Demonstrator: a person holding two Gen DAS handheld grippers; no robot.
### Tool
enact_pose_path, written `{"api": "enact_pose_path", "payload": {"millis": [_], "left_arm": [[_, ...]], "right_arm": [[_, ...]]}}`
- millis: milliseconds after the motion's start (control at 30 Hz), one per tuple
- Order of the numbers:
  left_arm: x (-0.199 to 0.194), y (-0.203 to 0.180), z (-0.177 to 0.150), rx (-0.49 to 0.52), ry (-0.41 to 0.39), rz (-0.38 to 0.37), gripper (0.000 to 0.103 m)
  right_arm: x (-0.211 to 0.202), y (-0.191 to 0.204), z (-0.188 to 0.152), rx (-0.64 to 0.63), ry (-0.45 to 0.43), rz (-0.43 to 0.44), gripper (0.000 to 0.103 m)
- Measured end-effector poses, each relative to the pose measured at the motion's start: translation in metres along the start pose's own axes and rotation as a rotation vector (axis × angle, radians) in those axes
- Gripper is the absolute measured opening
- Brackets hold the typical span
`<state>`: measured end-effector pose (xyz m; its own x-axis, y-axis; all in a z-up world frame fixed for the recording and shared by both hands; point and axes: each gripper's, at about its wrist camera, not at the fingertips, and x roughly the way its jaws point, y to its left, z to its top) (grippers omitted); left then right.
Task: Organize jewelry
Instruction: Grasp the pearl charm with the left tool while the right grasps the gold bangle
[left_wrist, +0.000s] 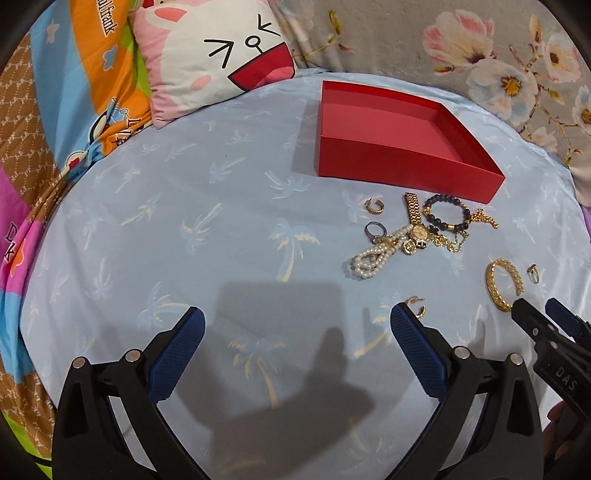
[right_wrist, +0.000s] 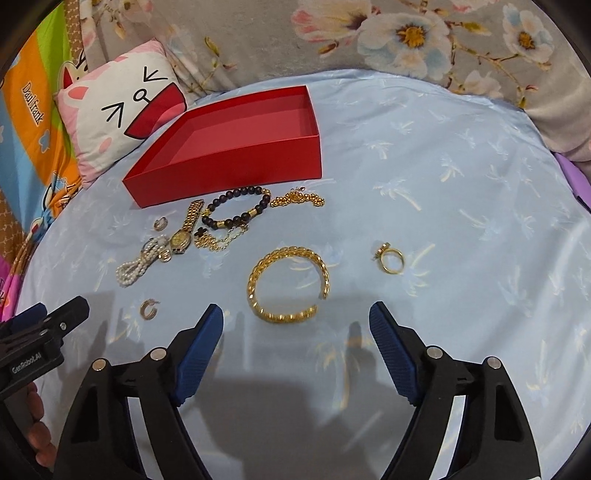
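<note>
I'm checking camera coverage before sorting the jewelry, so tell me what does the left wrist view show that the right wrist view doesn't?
Only the left wrist view shows the open left gripper from behind, nothing between its fingers, and the silver ring clearly beside the pearls.

Only the right wrist view shows the open right gripper from behind, just short of the gold cuff bracelet, and the gold ring in detail.

Both show the empty red box, pearl strand, gold watch, dark bead bracelet, both hoop earrings, cat pillow and blue sheet.
</note>
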<state>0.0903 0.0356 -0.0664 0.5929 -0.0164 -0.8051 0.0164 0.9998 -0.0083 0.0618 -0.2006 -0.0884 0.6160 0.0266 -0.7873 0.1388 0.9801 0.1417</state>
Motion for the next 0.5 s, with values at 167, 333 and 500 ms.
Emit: {"api": "enact_pose_path", "payload": {"millis": [167,333,500], "left_arm": [[0.011,-0.002,0.006,0.002,-0.002,-0.01,0.098],[0.022,-0.008,0.013,0.013,0.001,-0.037,0.098],[0.033,-0.017,0.02,0.024,0.006,-0.046,0.098]], "right_arm": [[0.023,0.002,0.01,-0.015,0.022,-0.001,0.073],[0.033,0.009,0.013,-0.047,0.02,-0.016,0.068],[0.034,0.01,0.014,-0.065,0.003,-0.041,0.056]]}}
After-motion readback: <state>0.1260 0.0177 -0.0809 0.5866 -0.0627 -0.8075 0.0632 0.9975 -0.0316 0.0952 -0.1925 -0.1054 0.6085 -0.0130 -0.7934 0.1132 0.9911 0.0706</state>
